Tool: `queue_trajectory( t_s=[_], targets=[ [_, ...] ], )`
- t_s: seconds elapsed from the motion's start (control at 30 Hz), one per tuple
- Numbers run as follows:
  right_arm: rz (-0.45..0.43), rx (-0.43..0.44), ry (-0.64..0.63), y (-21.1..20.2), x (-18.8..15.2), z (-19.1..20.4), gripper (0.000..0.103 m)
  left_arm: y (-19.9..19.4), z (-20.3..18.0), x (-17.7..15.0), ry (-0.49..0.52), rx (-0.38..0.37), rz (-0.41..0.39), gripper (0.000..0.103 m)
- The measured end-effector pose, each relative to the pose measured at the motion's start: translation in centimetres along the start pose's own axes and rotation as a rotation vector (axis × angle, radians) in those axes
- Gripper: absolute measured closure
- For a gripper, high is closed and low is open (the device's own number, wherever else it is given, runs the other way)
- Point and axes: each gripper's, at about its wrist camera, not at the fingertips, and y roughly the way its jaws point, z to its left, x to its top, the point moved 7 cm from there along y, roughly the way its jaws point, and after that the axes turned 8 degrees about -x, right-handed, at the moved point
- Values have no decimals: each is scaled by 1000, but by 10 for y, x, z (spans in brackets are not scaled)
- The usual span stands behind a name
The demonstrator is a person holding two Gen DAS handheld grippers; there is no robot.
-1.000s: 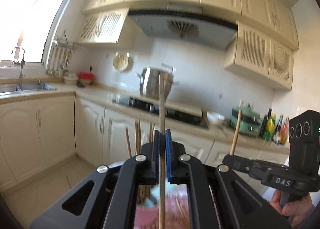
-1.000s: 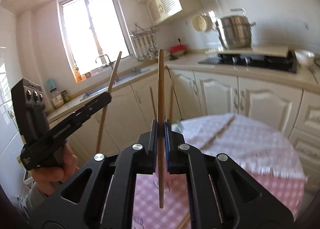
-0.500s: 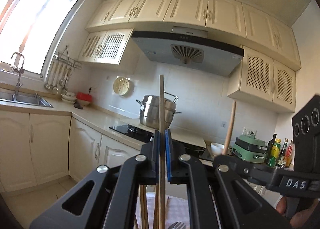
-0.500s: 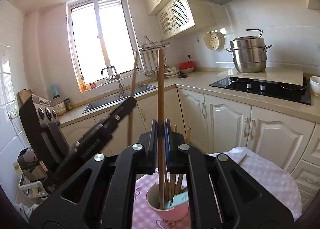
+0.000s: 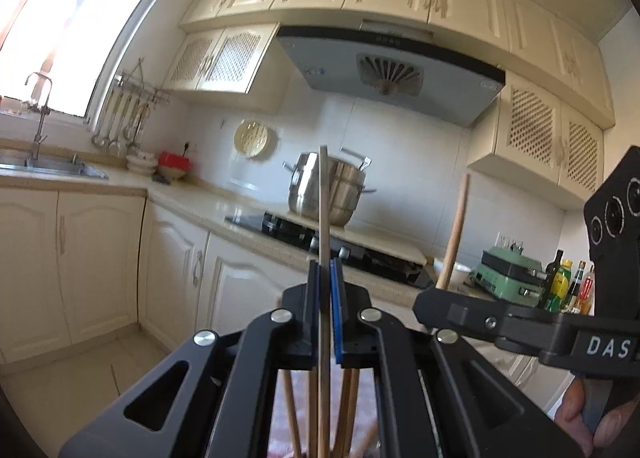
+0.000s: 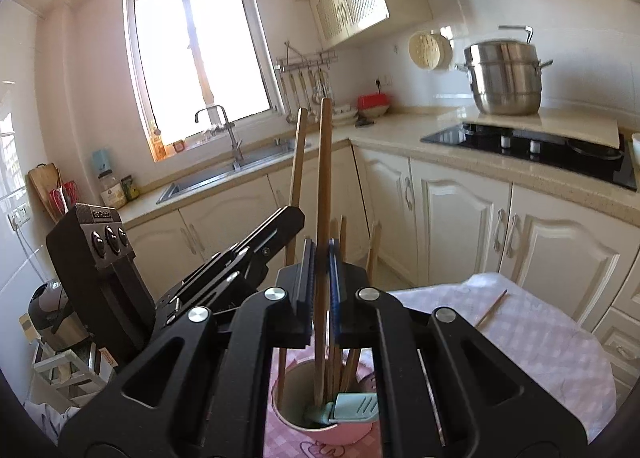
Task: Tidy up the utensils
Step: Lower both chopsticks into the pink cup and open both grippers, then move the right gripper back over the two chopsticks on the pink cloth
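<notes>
A: How do the tongs stand?

B: The left gripper (image 5: 325, 290) has its blue pads pressed together on one wooden chopstick (image 5: 324, 225). The stick is thin, pale brown and straight, and it stands upright. Its top end rises above the pads, and its lower part goes down between the black fingers.

A: And the other one?

B: The right gripper (image 6: 321, 278) is clamped in the same way on a second chopstick (image 6: 323, 185). This one looks a little darker and thicker, with a flat top end. Its lower end is inside a pink cup (image 6: 340, 432), which stands directly below the gripper.

A: What is in the cup?

B: Several more wooden chopsticks (image 6: 347, 362) lean in it at different angles. A pale green plastic utensil (image 6: 354, 406) lies across its rim. In the left wrist view the same bundle shows below the fingers, but the cup itself is hidden there.

A: Are the two grippers near each other?

B: Yes, just beside each other. In the right wrist view the left gripper comes in from the left, and its stick stands close to the right one, almost parallel.

A: What is around them?

B: The cup stands on a table with a pink checked cloth (image 6: 532, 342). One loose chopstick (image 6: 491, 309) lies flat on the cloth, well apart from the cup. Behind it are cream cabinets, a black hob (image 6: 532, 145) and a steel pot (image 6: 506, 75).
</notes>
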Motion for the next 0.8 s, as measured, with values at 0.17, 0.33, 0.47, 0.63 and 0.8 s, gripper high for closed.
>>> queue_trajectory(
  t_s=[0.17, 0.33, 0.47, 0.63, 0.8],
  targets=[
    [4, -23, 45, -4, -4, -12, 51, -17, 10, -3, -22, 43, 16, 31],
    [-36, -31, 73, -22, -2, -16, 18, -35, 9, 2, 18, 92, 50, 8],
    [-55, -50, 99, -35, -1, -22, 6, -47, 5, 5, 54, 152, 79, 4],
    [-54, -87, 136, -48, -5, -36, 6, -60, -2, 7, 100, 198, 117, 4],
    [-36, -130, 167, -61, -16, -52, 6, -69, -8, 5, 99, 190, 149, 4]
  ],
)
